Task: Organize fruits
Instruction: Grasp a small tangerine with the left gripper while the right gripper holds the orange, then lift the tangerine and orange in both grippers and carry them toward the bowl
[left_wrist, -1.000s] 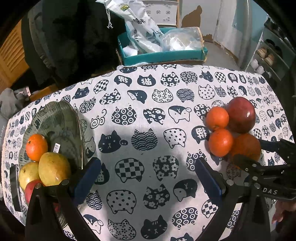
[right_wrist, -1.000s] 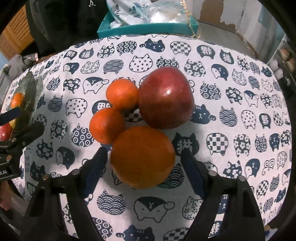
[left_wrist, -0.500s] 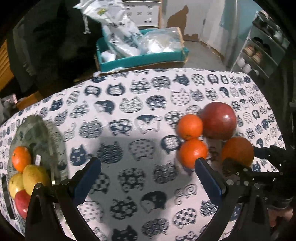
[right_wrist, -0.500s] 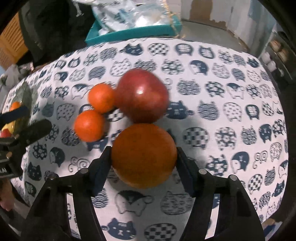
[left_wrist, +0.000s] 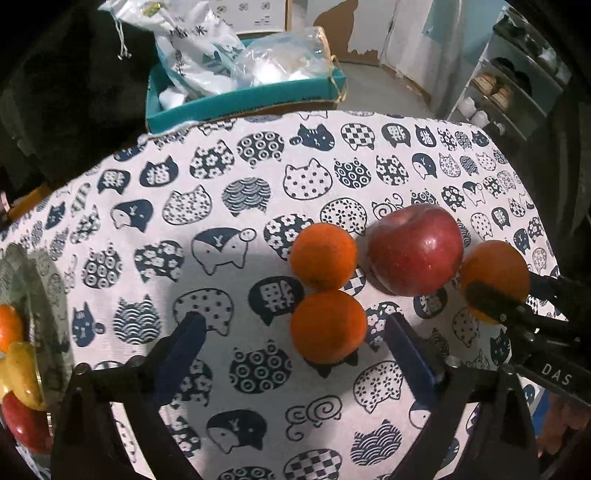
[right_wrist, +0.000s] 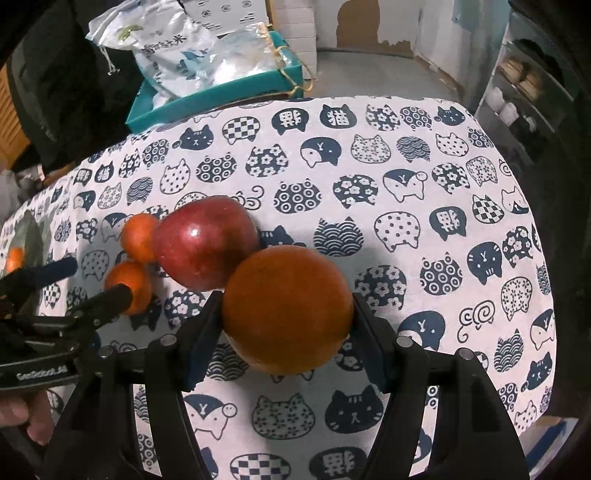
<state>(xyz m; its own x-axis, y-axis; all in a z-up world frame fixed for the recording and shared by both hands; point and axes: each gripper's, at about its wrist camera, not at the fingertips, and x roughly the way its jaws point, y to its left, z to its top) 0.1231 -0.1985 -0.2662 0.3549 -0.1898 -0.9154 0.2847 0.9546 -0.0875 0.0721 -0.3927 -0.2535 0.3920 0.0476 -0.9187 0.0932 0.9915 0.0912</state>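
Fruits are being cleared toward the plate (left_wrist: 40, 295): big orange (right_wrist: 286, 310) is pinched by right gripper (right_wrist: 286, 321); left gripper (left_wrist: 295, 343), jaws just narrowing but unclamped, is aimed at small orange (left_wrist: 327, 325).

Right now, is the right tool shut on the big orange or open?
Shut on it: the right tool has both pads pressed against the big orange.

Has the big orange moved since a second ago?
Yes. The big orange, now clamped in the right gripper, has left the small orange and sits right of the apple.
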